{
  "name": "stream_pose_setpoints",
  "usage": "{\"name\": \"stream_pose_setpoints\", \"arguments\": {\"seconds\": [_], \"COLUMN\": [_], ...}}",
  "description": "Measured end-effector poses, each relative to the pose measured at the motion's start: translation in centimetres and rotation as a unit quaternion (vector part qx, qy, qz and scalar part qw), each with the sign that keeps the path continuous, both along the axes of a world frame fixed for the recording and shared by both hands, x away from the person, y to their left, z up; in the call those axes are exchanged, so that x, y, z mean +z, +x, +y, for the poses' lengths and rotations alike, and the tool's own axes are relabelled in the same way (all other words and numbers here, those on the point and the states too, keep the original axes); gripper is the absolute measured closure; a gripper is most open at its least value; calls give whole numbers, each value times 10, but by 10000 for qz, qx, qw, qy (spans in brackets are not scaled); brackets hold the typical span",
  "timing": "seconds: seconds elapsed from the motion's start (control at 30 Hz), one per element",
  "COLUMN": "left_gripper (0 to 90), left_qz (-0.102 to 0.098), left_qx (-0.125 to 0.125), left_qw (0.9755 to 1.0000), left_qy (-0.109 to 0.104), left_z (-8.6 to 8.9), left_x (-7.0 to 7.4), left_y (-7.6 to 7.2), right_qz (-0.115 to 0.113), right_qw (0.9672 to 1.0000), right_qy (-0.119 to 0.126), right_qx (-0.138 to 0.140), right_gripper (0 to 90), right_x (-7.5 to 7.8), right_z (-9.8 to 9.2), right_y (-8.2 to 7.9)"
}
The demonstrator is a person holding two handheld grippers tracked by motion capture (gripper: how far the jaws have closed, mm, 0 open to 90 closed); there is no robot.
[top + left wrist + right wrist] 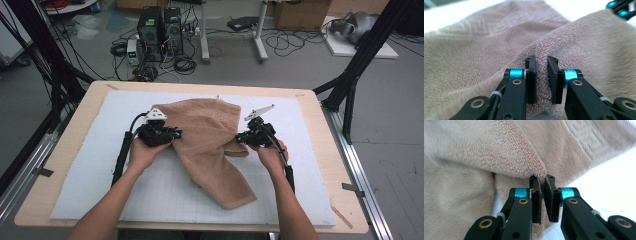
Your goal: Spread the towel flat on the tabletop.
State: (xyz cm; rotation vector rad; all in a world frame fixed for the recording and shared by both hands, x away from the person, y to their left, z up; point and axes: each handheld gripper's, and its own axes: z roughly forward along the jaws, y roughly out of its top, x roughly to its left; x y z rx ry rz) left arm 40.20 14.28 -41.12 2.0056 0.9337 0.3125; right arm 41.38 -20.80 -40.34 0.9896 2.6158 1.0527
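Observation:
A tan terry towel (pixel 210 145) lies crumpled on the white mat (pixel 100 165), one end trailing toward the front. My left gripper (pixel 175 135) is at the towel's left edge, shut on a fold of the towel (pixel 541 75) that is pinched between its pads. My right gripper (pixel 241 137) is at the towel's right edge, shut on a thin edge of the towel (pixel 541 173). Both grippers point inward toward each other, with the cloth bunched between them. In the left gripper view the other gripper's blue parts (pixel 621 7) show at the top right.
The mat lies on a wooden table (pixel 65 150) with black frame legs (pixel 360 60) at both back corners. Computer towers (pixel 160 30), cables and boxes stand on the floor beyond the table.

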Motion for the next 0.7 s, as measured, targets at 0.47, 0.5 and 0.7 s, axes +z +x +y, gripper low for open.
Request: {"name": "stream_pose_setpoints", "arguments": {"seconds": [0.47,0.5,0.7], "left_gripper": [558,554,581], "left_qz": [-192,-229,-202], "left_qx": [30,23,-191], "left_qw": [9997,9996,9996], "left_qy": [-136,-133,-14], "left_z": [42,46,56], "left_x": [18,18,11], "left_y": [-28,-32,-56], "right_qz": [-419,-449,-590], "right_qw": [9987,9986,9970], "right_qy": [230,236,239], "right_qx": [152,158,447], "right_gripper": [688,672,648], "right_x": [15,17,16], "right_z": [-5,-5,-7], "right_y": [-28,-34,-63]}}
